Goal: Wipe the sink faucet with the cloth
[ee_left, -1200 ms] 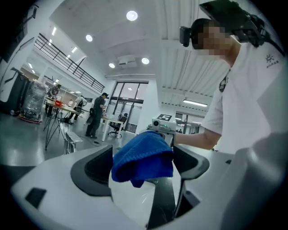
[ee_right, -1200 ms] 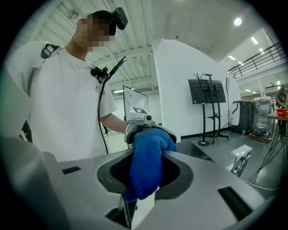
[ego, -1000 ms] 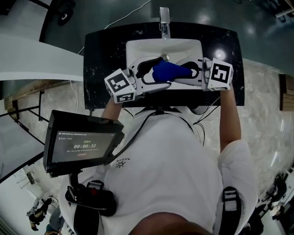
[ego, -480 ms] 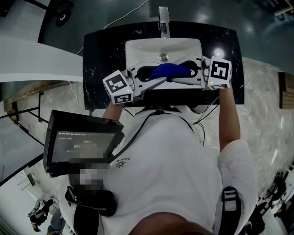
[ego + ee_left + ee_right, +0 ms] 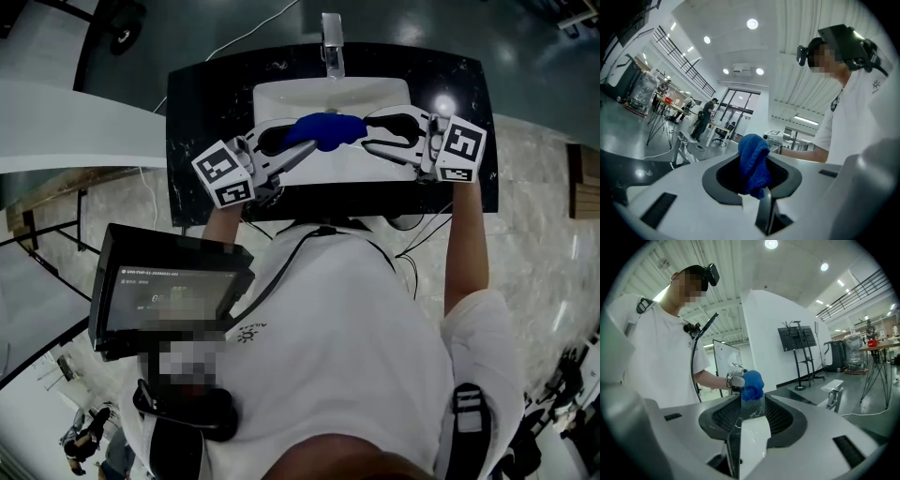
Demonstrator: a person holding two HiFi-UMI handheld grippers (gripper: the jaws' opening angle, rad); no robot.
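Observation:
The blue cloth (image 5: 323, 128) hangs bunched over the white sink (image 5: 281, 96), pinched in my left gripper (image 5: 307, 141), whose jaws are closing on it. In the left gripper view the cloth (image 5: 753, 161) fills the gap between the fingers. My right gripper (image 5: 371, 132) is to the right of the cloth, apart from it. Its jaws are opening with nothing between them. In the right gripper view the cloth (image 5: 752, 383) sits past my right gripper (image 5: 749, 416), held by the left gripper (image 5: 734, 379). The chrome faucet (image 5: 333, 42) stands at the sink's far edge, also seen low at the right as faucet (image 5: 833, 393).
A black stone counter (image 5: 208, 98) surrounds the sink. A grey-white curved bench (image 5: 66, 127) lies to the left. A monitor (image 5: 169, 291) hangs at the person's chest. Marble floor lies around the counter, and people and tripods stand far off in the hall.
The left gripper closed on the cloth, which the right gripper held before. The right gripper let go and drew right; the left gripper carried the cloth left and toward the faucet.

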